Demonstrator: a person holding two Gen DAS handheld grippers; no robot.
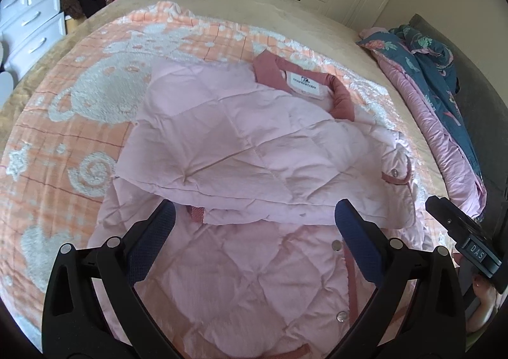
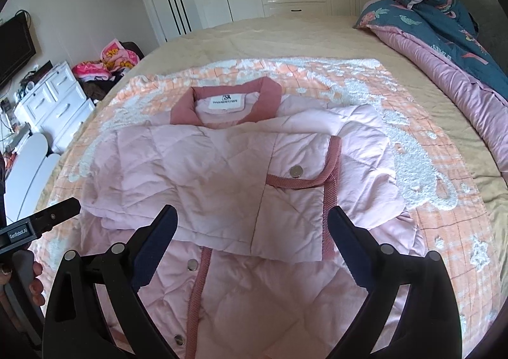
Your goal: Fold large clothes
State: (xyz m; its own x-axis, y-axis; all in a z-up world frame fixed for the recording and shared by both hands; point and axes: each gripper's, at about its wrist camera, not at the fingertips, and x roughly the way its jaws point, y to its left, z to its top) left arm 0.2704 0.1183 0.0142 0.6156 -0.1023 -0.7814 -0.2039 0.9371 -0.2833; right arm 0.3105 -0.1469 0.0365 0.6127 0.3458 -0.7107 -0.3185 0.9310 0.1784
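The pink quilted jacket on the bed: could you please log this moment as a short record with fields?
garment: pink quilted jacket, both sleeves folded across the chest, dark pink collar at the far end
surface: peach patterned blanket on the bed
left gripper: open, above the jacket, holding nothing
right gripper: open, above the jacket, holding nothing
nearby: blue floral duvet bunched by the headboard

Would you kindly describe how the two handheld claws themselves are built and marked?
Each claw, left claw and right claw, has two glossy black plastic fingers with silver rivets and dark blue textured pads. The black handle bodies carry small labels: "DAS" on the right one, "GenRobot.AI" on the left.
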